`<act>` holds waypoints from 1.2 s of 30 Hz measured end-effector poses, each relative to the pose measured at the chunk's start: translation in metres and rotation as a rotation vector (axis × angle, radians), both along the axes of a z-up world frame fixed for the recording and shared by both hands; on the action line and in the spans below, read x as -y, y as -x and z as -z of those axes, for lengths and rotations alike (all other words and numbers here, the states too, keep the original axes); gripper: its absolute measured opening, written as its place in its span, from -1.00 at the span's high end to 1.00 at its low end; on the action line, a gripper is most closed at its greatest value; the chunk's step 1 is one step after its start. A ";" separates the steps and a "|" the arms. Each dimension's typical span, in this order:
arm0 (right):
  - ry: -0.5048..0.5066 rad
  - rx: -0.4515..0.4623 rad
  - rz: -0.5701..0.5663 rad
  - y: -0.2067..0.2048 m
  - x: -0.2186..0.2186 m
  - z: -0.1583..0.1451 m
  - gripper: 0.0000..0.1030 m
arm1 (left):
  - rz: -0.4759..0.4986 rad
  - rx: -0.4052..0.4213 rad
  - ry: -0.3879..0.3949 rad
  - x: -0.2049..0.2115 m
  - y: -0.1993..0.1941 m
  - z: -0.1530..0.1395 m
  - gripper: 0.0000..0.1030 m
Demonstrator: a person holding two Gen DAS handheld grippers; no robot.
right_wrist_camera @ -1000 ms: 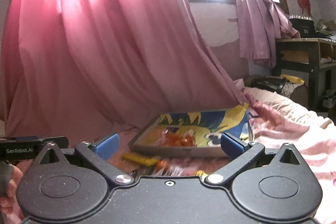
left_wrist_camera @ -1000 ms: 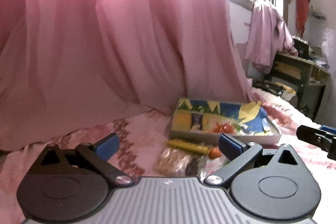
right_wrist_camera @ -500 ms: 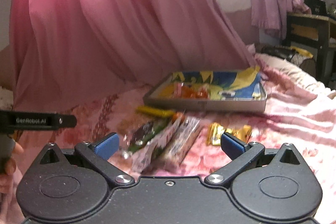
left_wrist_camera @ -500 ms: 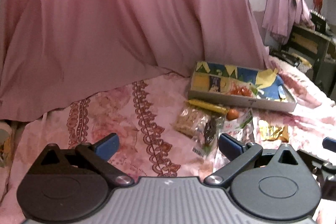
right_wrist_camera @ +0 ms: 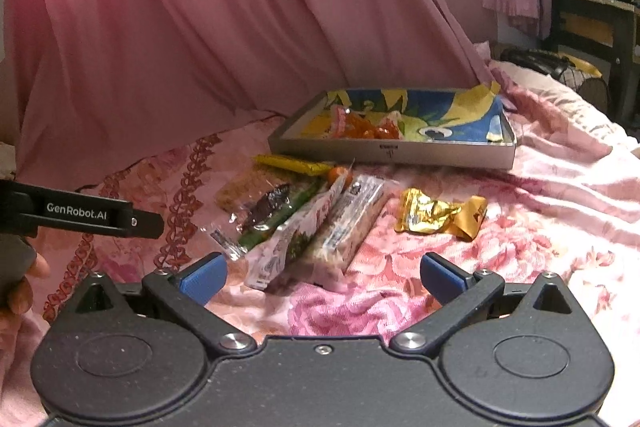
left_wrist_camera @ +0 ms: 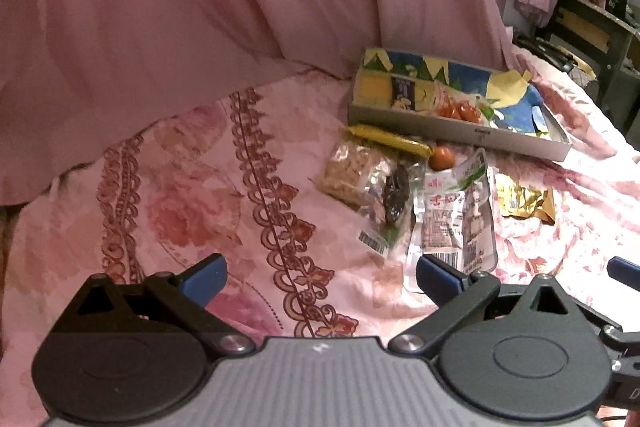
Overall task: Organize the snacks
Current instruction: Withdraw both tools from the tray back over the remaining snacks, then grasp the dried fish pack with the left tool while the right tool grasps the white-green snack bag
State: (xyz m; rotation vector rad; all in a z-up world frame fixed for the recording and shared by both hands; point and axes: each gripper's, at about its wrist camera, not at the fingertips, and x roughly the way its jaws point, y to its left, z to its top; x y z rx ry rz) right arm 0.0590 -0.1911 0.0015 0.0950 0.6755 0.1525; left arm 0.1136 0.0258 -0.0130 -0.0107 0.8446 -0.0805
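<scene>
Both grippers hang empty above the bed: the right gripper [right_wrist_camera: 322, 273] has its blue pads spread wide with nothing between them, and the left gripper [left_wrist_camera: 320, 277] is likewise agape. That wide stance suits what lies ahead, since the nearest packets are broad and flat.

Just beyond the right gripper lie two long white snack packets [right_wrist_camera: 320, 231] side by side, one overlapping the other, with a clear wrapper of dark snack [right_wrist_camera: 264, 209] to their left and a crumpled gold wrapper [right_wrist_camera: 436, 213] apart on the right. Farther out sit a small orange ball [right_wrist_camera: 340, 174] and a yellow bar [right_wrist_camera: 292, 163], both close against the front wall of the tray [right_wrist_camera: 392, 151]. The tray (already holding a few red sweets) seems the intended home for these, being within easy reach on the floral bedspread [right_wrist_camera: 540, 195].
</scene>
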 end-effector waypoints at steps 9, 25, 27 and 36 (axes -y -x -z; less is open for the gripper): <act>-0.008 -0.095 -0.029 -0.020 -0.001 0.006 -0.99 | -0.012 -0.101 0.090 -0.015 -0.034 0.012 -0.99; 0.085 -0.037 -0.162 -0.071 -0.021 0.023 -0.99 | 0.096 -0.088 0.128 -0.009 -0.095 0.032 -0.99; 0.093 -0.037 -0.171 -0.078 -0.025 0.029 -0.99 | 0.147 -0.076 0.105 -0.001 -0.099 0.035 -0.99; 0.153 -0.045 -0.171 -0.094 -0.043 0.052 -0.73 | 0.303 -0.051 -0.041 0.040 -0.113 0.054 -0.88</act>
